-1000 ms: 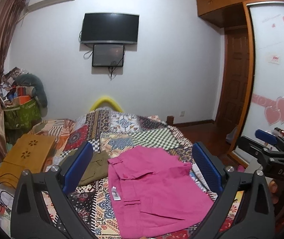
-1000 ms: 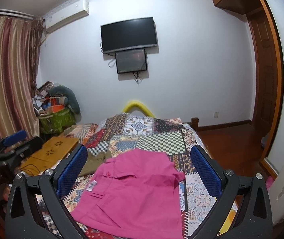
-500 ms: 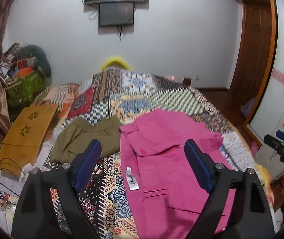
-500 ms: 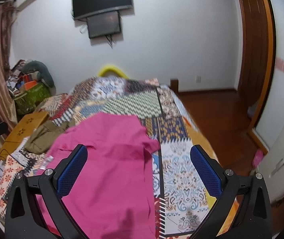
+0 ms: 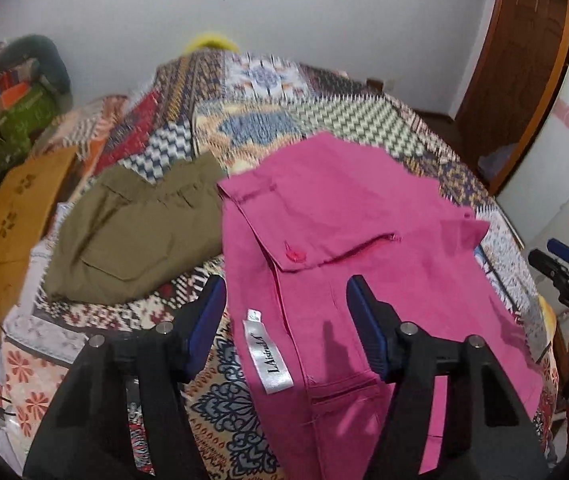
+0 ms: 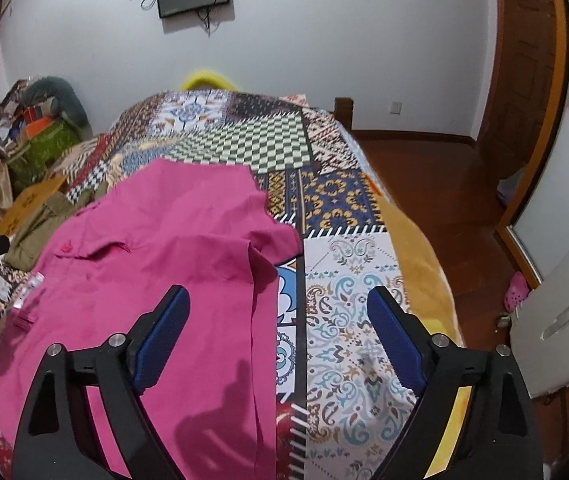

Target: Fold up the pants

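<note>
Pink pants [image 5: 364, 248] lie spread on the patchwork bedspread [image 5: 268, 120], waistband to the left with a white label [image 5: 270, 356] showing. They also show in the right wrist view [image 6: 156, 248]. My left gripper [image 5: 286, 312] is open and empty, hovering over the waistband edge near the label. My right gripper [image 6: 278, 332] is open and empty, above the pants' right edge where the cloth meets the bedspread [image 6: 348, 320].
Folded olive-green pants [image 5: 136, 224] lie left of the pink ones. An orange-brown wooden board [image 5: 8, 224] is at the bed's left side. Clutter and bags [image 6: 40, 136] sit in the far left corner. Wooden floor [image 6: 436, 184] and a white panel [image 6: 564, 308] are to the right.
Both grippers have tilted down and moved closer to the pink pants. The left gripper's fingers have narrowed somewhat. Nothing has been taken hold of.
</note>
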A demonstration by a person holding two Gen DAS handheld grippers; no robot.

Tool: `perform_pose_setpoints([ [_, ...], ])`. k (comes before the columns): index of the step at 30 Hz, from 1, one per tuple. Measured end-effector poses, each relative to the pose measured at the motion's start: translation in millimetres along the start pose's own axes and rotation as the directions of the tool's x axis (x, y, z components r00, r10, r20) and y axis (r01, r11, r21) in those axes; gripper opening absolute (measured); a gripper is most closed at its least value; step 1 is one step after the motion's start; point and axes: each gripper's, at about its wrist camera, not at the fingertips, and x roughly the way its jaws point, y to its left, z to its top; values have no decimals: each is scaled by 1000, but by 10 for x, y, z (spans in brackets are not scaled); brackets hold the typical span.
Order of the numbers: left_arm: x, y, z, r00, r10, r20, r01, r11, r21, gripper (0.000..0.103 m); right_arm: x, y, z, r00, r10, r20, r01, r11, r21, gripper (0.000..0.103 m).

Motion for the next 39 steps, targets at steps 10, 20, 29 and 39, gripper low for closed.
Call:
perform_pose_setpoints([
  [10, 437, -32, -79, 992, -64, -110, 66, 998, 19, 46, 453, 104, 21, 991, 87, -98, -89, 996, -16, 63],
  [20, 695, 39, -90, 978, -118, -169, 115, 993, -30, 38, 819, 153, 50, 977, 125, -175, -133, 991, -33, 53],
  [29, 764, 47, -46, 970, -186, -157, 178, 982, -63, 22, 1023, 137, 51, 954, 185, -235, -192, 981, -6, 33],
  [39, 675, 51, -23, 988, -118, -102, 117, 993, -18, 3, 950, 263, 35, 963, 193, -189, -207, 977, -59, 7],
])
